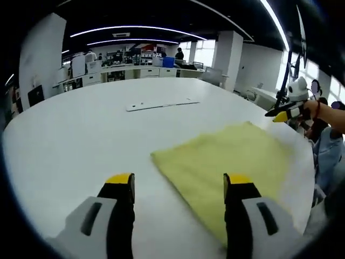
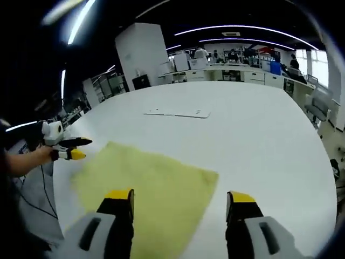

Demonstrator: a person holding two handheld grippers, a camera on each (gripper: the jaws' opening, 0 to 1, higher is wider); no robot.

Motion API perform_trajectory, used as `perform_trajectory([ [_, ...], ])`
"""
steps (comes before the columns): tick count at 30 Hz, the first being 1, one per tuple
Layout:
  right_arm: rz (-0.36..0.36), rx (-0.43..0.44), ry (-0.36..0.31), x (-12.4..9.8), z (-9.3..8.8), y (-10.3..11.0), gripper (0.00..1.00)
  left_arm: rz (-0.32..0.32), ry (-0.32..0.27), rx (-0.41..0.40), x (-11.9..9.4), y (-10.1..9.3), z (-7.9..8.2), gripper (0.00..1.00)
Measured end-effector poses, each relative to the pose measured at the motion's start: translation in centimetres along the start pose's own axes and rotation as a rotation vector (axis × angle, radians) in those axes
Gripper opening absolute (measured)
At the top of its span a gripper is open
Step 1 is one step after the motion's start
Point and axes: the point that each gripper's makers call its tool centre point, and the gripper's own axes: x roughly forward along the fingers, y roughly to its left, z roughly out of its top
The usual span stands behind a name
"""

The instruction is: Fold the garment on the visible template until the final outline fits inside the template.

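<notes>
A pale yellow garment (image 1: 226, 162) lies flat on the white table (image 1: 81, 135), folded into a rough rectangle. In the left gripper view my left gripper (image 1: 179, 181) hovers open over the cloth's near left corner, nothing between its yellow-tipped jaws. My right gripper (image 1: 285, 112) shows beyond the cloth's far right corner, held by a hand. In the right gripper view my right gripper (image 2: 179, 197) stands open above the garment (image 2: 145, 189), its left jaw over the cloth. The left gripper (image 2: 70, 148) hangs at the cloth's far left corner. No template outline can be made out.
A flat white strip (image 1: 161, 104) lies on the table past the garment, also seen as the white strip (image 2: 178, 113). The table edge curves close behind each hand. Desks, shelves and people stand far back in the room.
</notes>
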Motion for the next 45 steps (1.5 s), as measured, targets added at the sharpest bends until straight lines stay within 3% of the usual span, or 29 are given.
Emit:
perform_trajectory([
  [5,0.031,-0.028,0.021,-1.3,-1.5,1.3,0.70,-0.041,-0.008,-0.006,-1.5,-1.1,-0.7,0.61],
  [11,0.077,-0.065,0.059,-2.9,-4.0,2.9,0.68,-0.052,0.032,0.014,-3.1,-1.9,-2.6,0.60],
  [18,0.082,-0.080,0.088,-4.4,-6.7,3.3,0.57,-0.063,0.055,-0.009,-4.6,-2.9,-4.7,0.50],
  [25,0.067,-0.071,0.104,-5.0,-8.9,3.2,0.44,-0.097,0.068,-0.037,-5.6,-4.5,-6.1,0.34],
  [45,0.017,-0.107,0.106,-5.2,-11.2,3.1,0.11,-0.133,0.104,-0.088,-5.5,-6.1,-8.4,0.13],
])
